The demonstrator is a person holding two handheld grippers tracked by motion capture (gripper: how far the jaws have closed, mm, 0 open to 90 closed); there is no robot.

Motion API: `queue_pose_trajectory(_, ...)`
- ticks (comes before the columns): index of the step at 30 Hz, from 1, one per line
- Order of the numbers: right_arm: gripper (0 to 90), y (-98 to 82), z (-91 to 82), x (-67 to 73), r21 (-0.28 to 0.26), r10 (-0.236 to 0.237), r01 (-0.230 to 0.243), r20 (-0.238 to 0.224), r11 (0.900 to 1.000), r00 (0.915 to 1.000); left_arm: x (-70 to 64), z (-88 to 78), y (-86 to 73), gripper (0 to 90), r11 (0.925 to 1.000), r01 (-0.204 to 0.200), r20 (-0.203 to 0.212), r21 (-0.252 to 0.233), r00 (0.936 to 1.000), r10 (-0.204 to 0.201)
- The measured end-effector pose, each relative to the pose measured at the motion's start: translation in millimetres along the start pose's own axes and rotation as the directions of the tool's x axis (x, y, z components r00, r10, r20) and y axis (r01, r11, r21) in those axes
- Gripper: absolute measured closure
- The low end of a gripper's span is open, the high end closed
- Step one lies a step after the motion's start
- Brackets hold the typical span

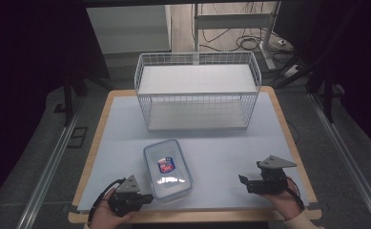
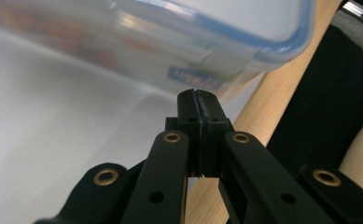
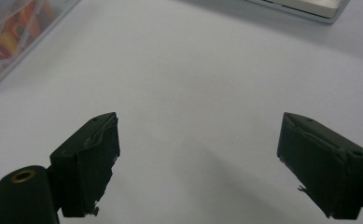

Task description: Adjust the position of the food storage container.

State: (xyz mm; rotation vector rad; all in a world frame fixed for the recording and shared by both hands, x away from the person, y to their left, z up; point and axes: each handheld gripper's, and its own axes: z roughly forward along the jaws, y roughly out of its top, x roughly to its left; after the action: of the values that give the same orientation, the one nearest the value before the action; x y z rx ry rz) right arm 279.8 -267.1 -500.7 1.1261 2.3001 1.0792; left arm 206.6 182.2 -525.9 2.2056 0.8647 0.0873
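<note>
Black left tongs [image 2: 198, 95] closed beside container [image 1: 168, 168], right tongs [image 3: 198, 154] spread

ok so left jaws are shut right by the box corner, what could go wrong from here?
1. The left gripper has its jaws closed with nothing between them, just short of the clear lidded container; a lift now would likely come up empty.
2. The container sits near the table's front edge, so a nudge from the closed jaws could skew or slide it.
3. The right gripper is open and well off to the side, so it can't steady the container.
</note>
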Motion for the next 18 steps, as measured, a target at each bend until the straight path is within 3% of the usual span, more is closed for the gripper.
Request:
queue_pose_trajectory(10,13.5,1.0,1.2,2.4,-0.001,-0.004,0.004,-0.002,1.0,1.0,-14.6,15.2,17.5,90.0,0.998,-0.062,0.009,-0.005,0.998,0.062)
queue_pose_trajectory(13,13.6,0.9,1.7,2.5,0.002,-0.006,0.006,-0.003,1.0,1.0,-20.2,26.4,26.4,90.0,0.9978,-0.064,0.021,-0.017,0.9977,0.065)
queue_pose_trajectory(18,13.6,0.8,3.4,2.3,0.007,0.002,-0.002,-0.01,1.0,0.9999,-35.3,48.1,45.1,90.0,0.994,-0.108,0.05,-0.017,0.9928,0.108)
